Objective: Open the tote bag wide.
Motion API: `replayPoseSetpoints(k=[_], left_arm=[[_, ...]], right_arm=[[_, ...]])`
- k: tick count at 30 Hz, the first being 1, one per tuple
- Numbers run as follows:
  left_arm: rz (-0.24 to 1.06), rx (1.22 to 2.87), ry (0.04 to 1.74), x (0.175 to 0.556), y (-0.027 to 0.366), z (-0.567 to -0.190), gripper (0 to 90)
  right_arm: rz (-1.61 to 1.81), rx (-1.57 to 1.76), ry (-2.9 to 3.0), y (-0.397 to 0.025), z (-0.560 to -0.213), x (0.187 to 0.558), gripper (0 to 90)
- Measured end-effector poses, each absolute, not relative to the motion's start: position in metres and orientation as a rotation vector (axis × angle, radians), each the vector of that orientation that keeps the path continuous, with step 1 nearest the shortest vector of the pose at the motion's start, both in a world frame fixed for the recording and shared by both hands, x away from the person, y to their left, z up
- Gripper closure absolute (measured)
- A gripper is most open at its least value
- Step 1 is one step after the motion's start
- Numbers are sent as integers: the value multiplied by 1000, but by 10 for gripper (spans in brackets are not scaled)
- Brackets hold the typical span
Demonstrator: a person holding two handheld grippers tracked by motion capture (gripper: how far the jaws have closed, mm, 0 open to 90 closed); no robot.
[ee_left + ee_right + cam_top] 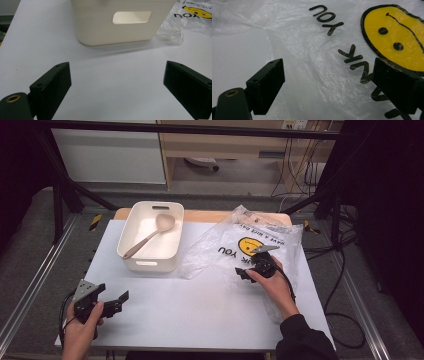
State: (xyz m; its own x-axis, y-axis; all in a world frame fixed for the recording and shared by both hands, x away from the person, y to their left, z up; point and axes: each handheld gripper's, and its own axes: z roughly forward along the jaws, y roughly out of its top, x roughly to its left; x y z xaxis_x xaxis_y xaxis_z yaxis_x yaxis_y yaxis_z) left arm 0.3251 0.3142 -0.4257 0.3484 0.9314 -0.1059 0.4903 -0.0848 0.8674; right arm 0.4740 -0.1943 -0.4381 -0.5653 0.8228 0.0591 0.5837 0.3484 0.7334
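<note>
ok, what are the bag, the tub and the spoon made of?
Bag: thin clear plastic film, glossy and crinkled, printed with a yellow smiley. Tub: probably moulded plastic, cream, smooth matte walls. Spoon: beige-pink, matte; maybe silicone or plastic, hard to tell.

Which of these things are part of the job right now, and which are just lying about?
In use: right tool, open over the clear plastic bag with the smiley print; left tool, open, pointing toward the bin.

Lying about: cream bin; spoon inside it; table.

Crumpled clear smiley bag (pixel 235 245), flat
</note>
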Motion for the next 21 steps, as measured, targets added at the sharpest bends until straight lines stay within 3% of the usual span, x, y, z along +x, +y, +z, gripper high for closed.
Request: replayPoseSetpoints(k=[21], left_arm=[[627, 1722, 1267, 325, 314, -425, 73]], right_arm=[[971, 1213, 2340, -186, -452, 469, 77]])
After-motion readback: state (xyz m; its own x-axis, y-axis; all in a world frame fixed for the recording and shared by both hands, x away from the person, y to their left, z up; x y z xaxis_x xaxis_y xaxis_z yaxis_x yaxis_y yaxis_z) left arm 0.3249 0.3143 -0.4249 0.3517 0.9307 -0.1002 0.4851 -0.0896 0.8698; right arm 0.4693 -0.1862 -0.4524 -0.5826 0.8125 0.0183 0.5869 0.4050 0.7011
